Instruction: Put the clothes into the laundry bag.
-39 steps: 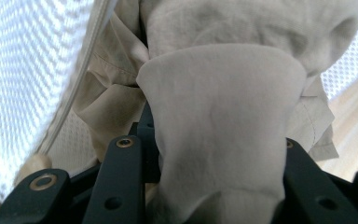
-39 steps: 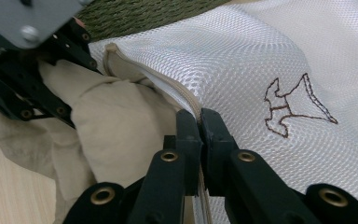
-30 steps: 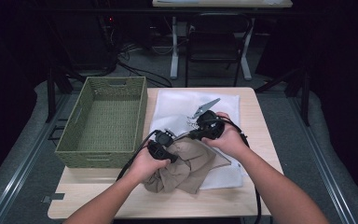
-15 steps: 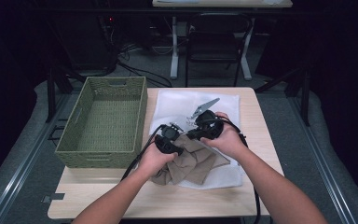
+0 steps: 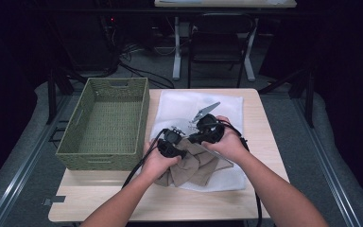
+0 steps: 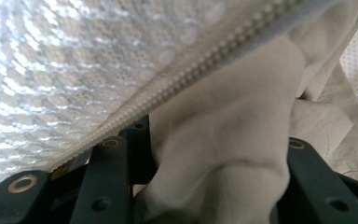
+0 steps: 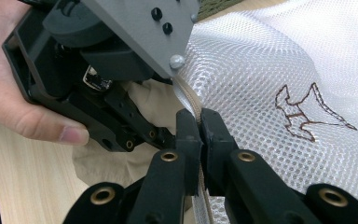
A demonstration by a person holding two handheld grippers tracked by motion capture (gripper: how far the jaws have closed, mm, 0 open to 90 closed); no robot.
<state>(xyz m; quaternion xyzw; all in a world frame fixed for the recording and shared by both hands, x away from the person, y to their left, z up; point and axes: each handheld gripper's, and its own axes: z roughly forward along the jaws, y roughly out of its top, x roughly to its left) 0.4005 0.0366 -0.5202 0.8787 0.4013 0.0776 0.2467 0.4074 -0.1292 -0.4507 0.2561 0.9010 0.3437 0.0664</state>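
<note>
A white mesh laundry bag (image 5: 189,101) lies flat on the table, with a brown embroidered mark (image 7: 307,114) on its netting. A crumpled beige cloth (image 5: 194,170) sits at the bag's near edge, partly under the zipper edge (image 6: 205,77). My left gripper (image 5: 181,152) is shut on a thick fold of the beige cloth (image 6: 223,154), right below the zipper. My right gripper (image 7: 199,128) is shut on the bag's zipper edge and holds it up just beside the left gripper (image 7: 98,70). The two grippers almost touch.
A green woven basket (image 5: 104,156) stands empty at the left of the wooden table (image 5: 260,123), close to the bag. Cables trail from both grippers toward the table's front edge. A chair and desk legs stand on the floor beyond the table.
My left gripper has moved a little to the right and forward with the beige cloth, closer to the right gripper. The right gripper has held the zipper edge nearly still.
</note>
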